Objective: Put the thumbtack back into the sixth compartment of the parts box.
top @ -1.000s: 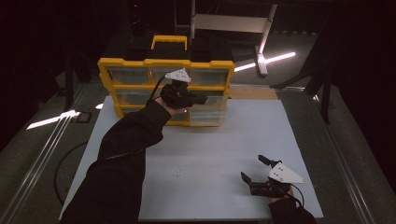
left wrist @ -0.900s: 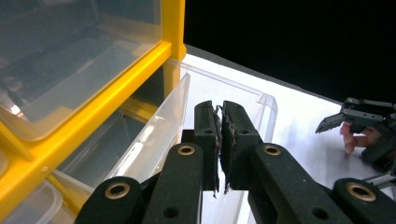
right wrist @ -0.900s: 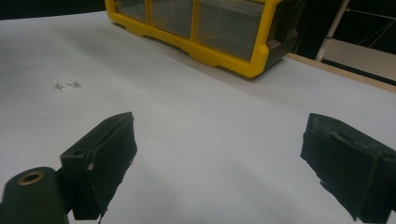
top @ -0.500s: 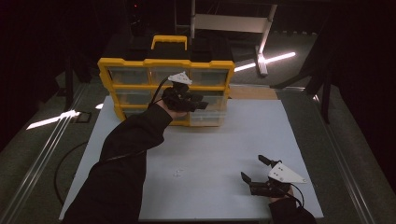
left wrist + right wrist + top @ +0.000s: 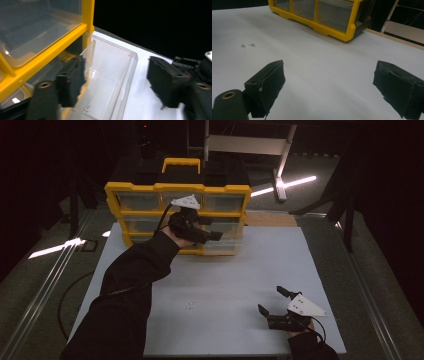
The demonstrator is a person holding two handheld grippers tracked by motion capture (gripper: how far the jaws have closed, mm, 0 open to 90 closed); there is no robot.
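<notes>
Two tiny indistinct bits (image 5: 190,305) on mat (image 5: 240,270)

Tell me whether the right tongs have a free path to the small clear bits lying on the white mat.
Probably yes. The right tongs rest open on the white mat, and bare mat lies between them and the small clear bits. The left tongs are away at the yellow drawer organizer.

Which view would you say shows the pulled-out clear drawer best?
The left gripper view: the drawer lies close between open jaws, its walls plain. The high view shows it small, beneath the left gripper. The right gripper view leaves it unclear.
</notes>
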